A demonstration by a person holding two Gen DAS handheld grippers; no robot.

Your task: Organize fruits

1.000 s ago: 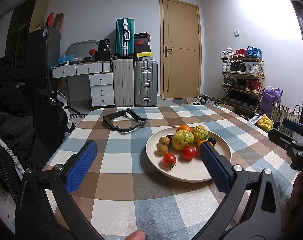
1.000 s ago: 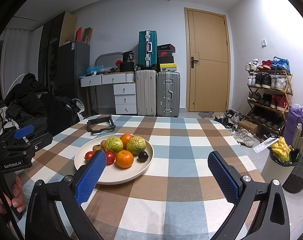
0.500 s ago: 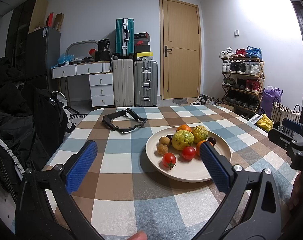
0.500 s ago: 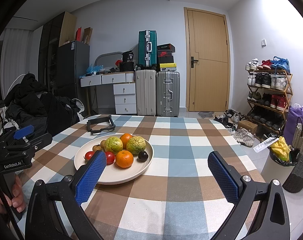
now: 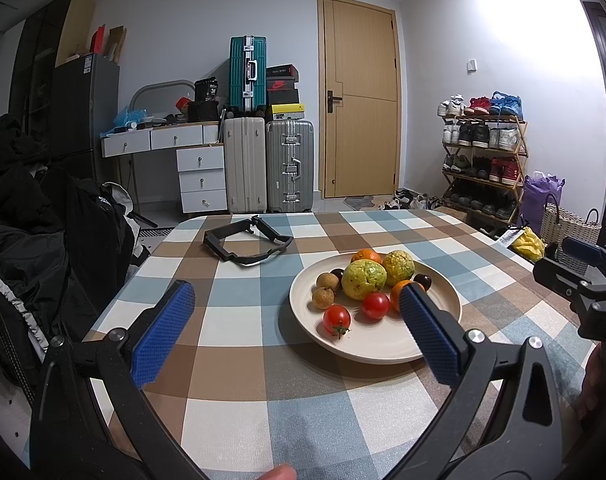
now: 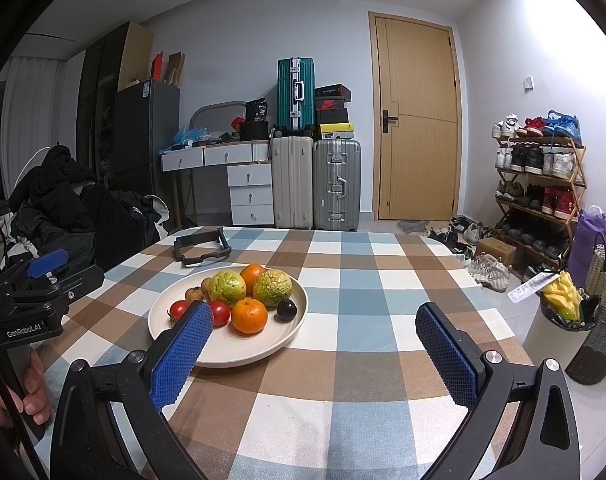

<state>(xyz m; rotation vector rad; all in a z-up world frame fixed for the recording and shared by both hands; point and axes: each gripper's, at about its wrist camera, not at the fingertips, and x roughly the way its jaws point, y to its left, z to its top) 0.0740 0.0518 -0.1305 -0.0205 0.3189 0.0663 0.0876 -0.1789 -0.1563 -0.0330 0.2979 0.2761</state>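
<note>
Fruits are all gathered on one cream plate (image 5: 443, 312), set on the checked tabletop (image 6: 383, 304). No loose fruit is seen elsewhere on the cloth.

On the plate: two green-yellow knobbly fruits (image 6: 228, 287) in the middle, one orange (image 6: 249, 315) near, another orange (image 5: 366, 256) far, two tomatoes (image 5: 336, 319) at the near-left side, two small brown fruits (image 5: 323, 297) at the left, and dark plums (image 6: 286, 310) at the right and far side.

Left gripper (image 5: 295, 304): spread wide, nothing held, hovering above the cloth near the plate's near-left edge. Right gripper (image 6: 313, 332): spread wide, nothing held, near the plate's near-right side.

Status: the scene fits two stages. Either the fruits were collected onto the plate and the job is essentially finished, or the plate is the source pile and sorting is to follow. No second container or sorted groups are visible on the tabletop, so it cannot be settled which.

Only other item on the cloth: a black strap-like frame (image 5: 247, 242), at the far left, well apart from the plate.
</note>
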